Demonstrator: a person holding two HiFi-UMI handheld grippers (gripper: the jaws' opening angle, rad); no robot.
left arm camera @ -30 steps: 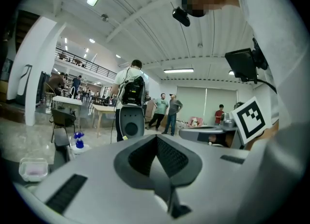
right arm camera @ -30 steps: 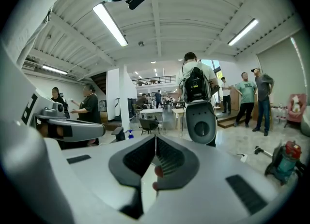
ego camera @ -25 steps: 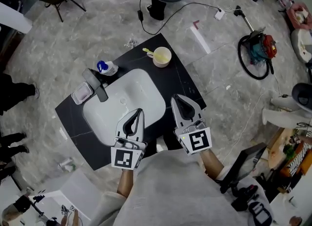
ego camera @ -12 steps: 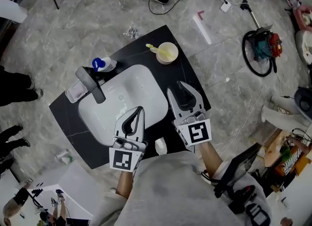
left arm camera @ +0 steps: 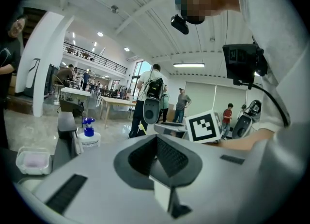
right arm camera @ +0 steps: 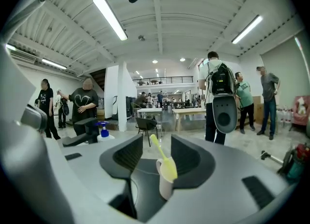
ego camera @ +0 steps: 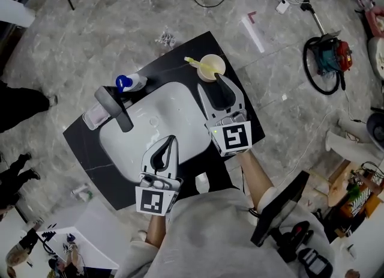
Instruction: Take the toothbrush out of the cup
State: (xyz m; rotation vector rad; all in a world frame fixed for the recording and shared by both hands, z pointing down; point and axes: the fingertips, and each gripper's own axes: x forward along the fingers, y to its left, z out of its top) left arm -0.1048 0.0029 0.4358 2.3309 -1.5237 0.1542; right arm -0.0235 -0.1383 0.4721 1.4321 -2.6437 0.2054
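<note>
A cream cup (ego camera: 211, 66) stands at the far right corner of the black countertop (ego camera: 90, 145). A yellow-green toothbrush (ego camera: 191, 62) leans out of it to the left. My right gripper (ego camera: 217, 86) is just short of the cup, open, its jaws having just been opening with nothing pressed between them. In the right gripper view the cup (right arm camera: 164, 183) and toothbrush (right arm camera: 162, 159) sit ahead in the gap of the open right gripper (right arm camera: 157, 143). My left gripper (ego camera: 171, 140) hovers over the basin's near rim, shut and empty, as the left gripper view (left arm camera: 156, 139) also shows.
A white basin (ego camera: 156, 120) fills the counter's middle, with a grey faucet (ego camera: 117, 105), a blue-pump bottle (ego camera: 129, 82) and a soap dish (ego camera: 96, 116) on its left. A small white object (ego camera: 202, 182) lies at the near edge. A vacuum (ego camera: 327, 60) and cables are on the floor.
My right gripper has moved forward from the counter's near edge up to the cup, and its jaws have opened. The left gripper has barely moved.
</note>
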